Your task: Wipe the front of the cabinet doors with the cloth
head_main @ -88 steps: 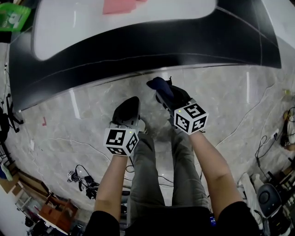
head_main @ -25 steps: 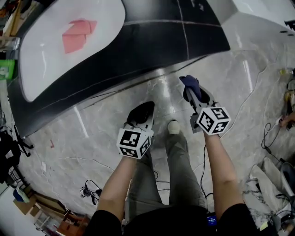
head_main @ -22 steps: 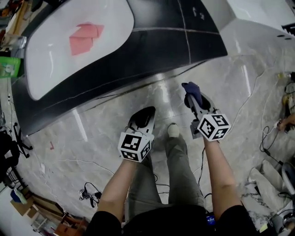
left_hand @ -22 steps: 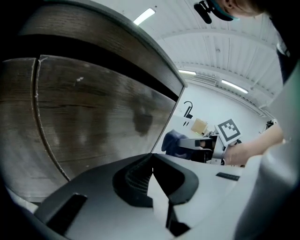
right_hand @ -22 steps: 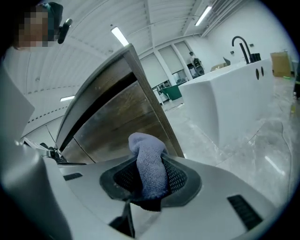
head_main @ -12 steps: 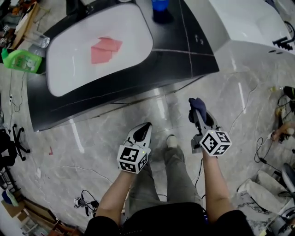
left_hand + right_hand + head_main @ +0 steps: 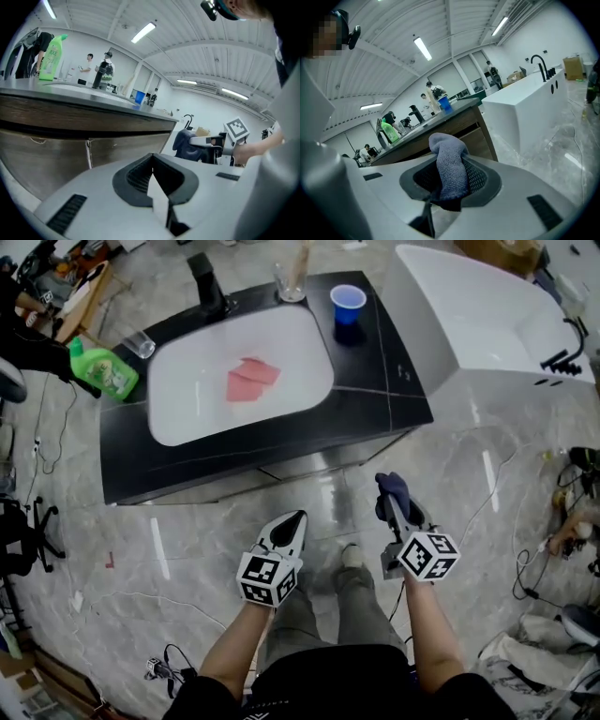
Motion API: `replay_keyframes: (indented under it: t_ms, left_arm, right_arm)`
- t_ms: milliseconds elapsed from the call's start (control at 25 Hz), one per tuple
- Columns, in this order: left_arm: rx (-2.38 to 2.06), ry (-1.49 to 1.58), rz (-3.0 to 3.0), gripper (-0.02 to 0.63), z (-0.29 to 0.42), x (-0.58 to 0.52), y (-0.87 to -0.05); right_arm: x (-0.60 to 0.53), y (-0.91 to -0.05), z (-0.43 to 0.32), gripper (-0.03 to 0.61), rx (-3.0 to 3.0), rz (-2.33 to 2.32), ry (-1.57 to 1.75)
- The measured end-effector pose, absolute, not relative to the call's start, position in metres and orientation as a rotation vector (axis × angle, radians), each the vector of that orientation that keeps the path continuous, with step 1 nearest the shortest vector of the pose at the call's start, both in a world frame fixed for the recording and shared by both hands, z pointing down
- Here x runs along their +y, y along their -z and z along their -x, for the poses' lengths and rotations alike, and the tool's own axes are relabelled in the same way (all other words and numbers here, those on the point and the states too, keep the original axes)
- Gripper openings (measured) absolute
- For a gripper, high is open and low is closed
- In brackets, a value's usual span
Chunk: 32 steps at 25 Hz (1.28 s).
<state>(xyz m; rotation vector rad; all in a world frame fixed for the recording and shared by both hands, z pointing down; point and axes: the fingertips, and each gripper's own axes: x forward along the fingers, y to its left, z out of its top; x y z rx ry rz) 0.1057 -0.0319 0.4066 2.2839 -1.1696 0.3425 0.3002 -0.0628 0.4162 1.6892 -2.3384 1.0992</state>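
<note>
- A green bottle (image 7: 103, 374) stands on the cabinet's dark worktop (image 7: 380, 399), at its left end.
- A pink rag (image 7: 251, 382) lies in the white sink (image 7: 187, 413) set in the middle of the cabinet's top. It plays no part in this step.
- The left hand-held gripper (image 7: 296, 519) is in front of the cabinet, off it, across a strip of floor. Its jaws are together with nothing between them.
- The cabinet doors (image 7: 47, 154) run left to right under the worktop edge, their faces upright. The left gripper view shows a vertical seam between two of them.
- The right hand-held gripper (image 7: 394, 507) is also in front of the cabinet, towards its right end. It is clamped on the blue-grey cloth (image 7: 450, 168), which bulges out past the jaw tips.
- The doors lie straight ahead of the cloth, not touching it. The right hand-held gripper looks the nearer of the two to them, so the wipe probably calls for it to push forward and then sweep along the doors' length.
- A blue cup (image 7: 348, 304) stands at the cabinet's back right corner.
</note>
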Motion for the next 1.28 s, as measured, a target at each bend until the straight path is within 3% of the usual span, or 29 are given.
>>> replay_keyframes:
  t_ms: [1280]
  left_arm:
    - [-1.51, -0.125, -2.26, -0.006, 0.003, -0.008, -0.276]
  right_arm:
    - [-0.05, -0.275, -0.176, 0.12, -2.606, -1.397, -0.906]
